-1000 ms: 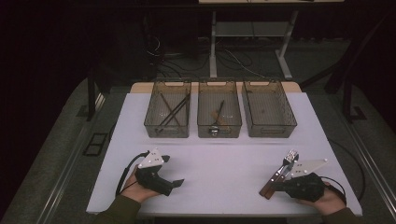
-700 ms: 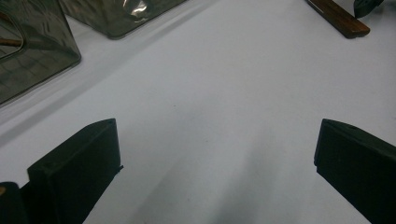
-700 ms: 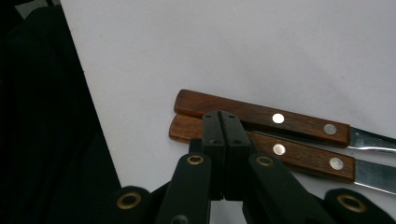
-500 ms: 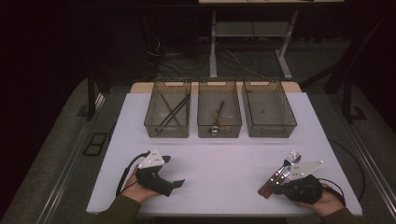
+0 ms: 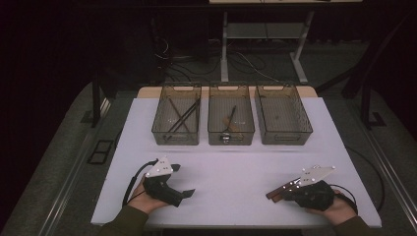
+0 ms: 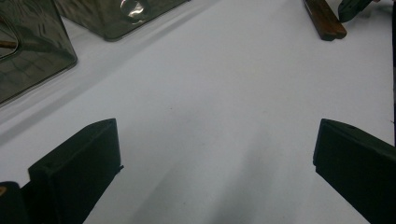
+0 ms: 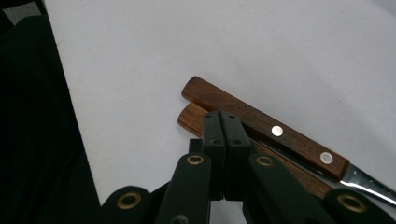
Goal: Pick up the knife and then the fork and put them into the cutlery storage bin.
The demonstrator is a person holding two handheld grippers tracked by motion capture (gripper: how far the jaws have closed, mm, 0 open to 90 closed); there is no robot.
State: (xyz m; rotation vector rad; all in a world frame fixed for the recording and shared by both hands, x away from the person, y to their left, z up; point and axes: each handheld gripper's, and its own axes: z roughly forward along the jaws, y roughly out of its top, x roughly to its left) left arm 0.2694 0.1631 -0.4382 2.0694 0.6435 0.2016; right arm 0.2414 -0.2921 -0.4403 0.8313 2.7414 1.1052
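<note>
Starting at the left: the left gripper (image 5: 169, 189) rests low on the white table (image 5: 231, 172) at about seven o'clock, held in the person's left hand (image 5: 142, 199). In its own view the two black jaws stand spread wide, with nothing but bare tabletop between them.

Up at twelve o'clock, three clear bins sit in a row: the left bin (image 5: 176, 121) with dark sticks, the middle bin (image 5: 230, 121) with a utensil, the right bin (image 5: 283, 117) looking bare.

Over to five o'clock: the right gripper (image 5: 287, 191), in the right hand (image 5: 339, 209), has its jaws pressed together, tips meeting. Two wooden-handled knives (image 7: 264, 128) lie side by side, touching, flat on the table just under and beside those closed tips. The jaws pinch nothing.
</note>
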